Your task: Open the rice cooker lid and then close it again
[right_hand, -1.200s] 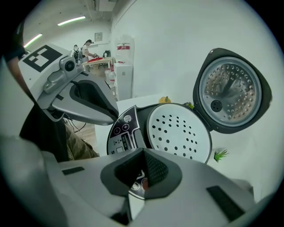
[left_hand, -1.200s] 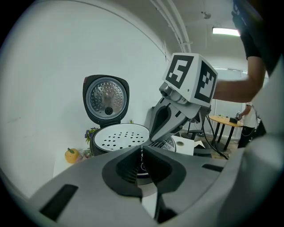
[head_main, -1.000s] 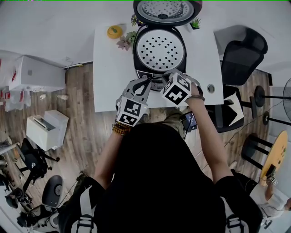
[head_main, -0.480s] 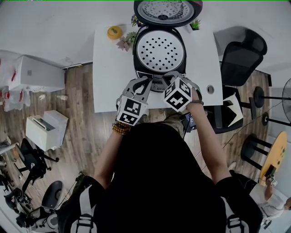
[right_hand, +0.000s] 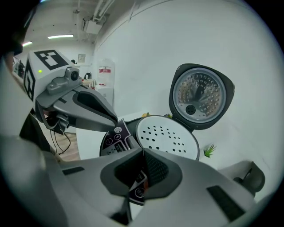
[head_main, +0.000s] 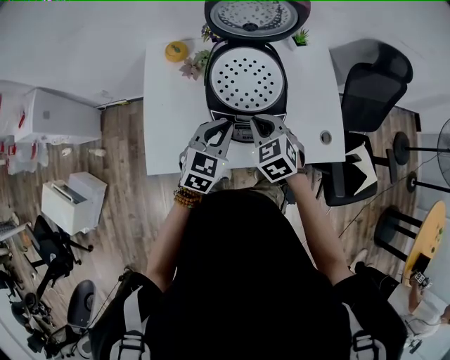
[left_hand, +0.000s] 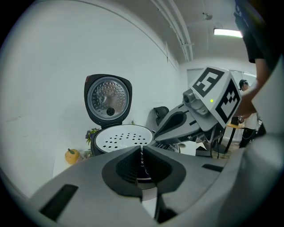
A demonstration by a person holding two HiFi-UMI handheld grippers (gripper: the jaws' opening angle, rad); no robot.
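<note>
Lid stands open (perforated tray showing); left hand-held gripper and right hand-held gripper closed, empty.

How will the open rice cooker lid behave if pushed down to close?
The lid stands open, joined at the back edge of the rice cooker, so it should swing in an arc, not slide. Its metal inner plate suggests it is rigid. The wide cooker probably won't tip.
</note>
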